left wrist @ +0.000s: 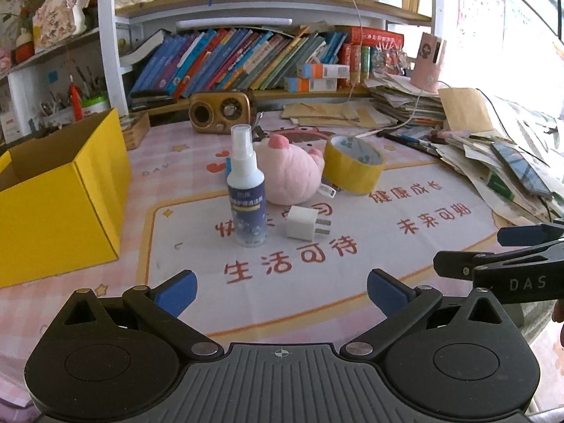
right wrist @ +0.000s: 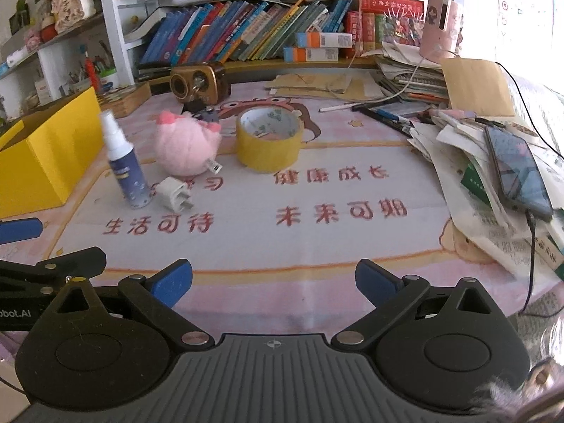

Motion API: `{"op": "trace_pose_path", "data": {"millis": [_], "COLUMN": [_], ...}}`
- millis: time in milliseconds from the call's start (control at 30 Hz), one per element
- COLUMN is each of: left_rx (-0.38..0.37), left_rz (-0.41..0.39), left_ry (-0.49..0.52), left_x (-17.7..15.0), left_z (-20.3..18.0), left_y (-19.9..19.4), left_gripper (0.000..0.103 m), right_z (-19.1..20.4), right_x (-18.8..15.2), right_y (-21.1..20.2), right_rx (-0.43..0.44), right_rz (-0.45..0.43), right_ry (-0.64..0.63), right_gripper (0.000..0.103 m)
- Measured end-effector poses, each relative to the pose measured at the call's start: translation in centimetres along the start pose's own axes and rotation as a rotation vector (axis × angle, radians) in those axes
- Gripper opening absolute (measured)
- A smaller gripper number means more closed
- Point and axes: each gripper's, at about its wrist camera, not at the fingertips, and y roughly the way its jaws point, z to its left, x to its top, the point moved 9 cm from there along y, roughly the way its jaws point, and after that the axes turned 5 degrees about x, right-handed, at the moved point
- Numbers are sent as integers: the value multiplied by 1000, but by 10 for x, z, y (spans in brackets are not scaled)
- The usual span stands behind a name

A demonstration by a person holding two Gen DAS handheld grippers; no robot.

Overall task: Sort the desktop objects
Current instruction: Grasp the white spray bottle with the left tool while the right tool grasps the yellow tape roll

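Both pairs of jaws stand wide apart and empty: the left gripper (left wrist: 282, 290) and right gripper (right wrist: 275, 282) hover low over the printed desk mat (right wrist: 317, 246), short of 4 loose items. Nearest is the spray bottle (left wrist: 246, 190), upright; just right of it lies a white plug adapter (left wrist: 307, 222), behind it a pink plush pig (left wrist: 289, 172), and right of the pig a yellow tape roll (left wrist: 352, 164). The open yellow box (left wrist: 70, 190), left of the bottle, looks the likely bin. A clean pick probably means closing on the bottle's body squarely, low, without toppling it. Open mat lies right of the bottle; beyond it, a paper pile (right wrist: 493, 176) crowds the edge.
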Motion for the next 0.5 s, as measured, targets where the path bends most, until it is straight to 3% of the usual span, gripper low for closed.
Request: {"op": "trace_pose_path", "data": {"millis": [500], "left_rx": [131], "left_rz": [25], "left_ry": [-63], "left_x": [29], "left_z": [10], "left_y": [34], "left_gripper": [102], "right_z": [-22], "right_x": [50], "right_y": [49], "right_rx": [79], "right_rz": [-7], "right_ry": [-33], "right_gripper": [97]}}
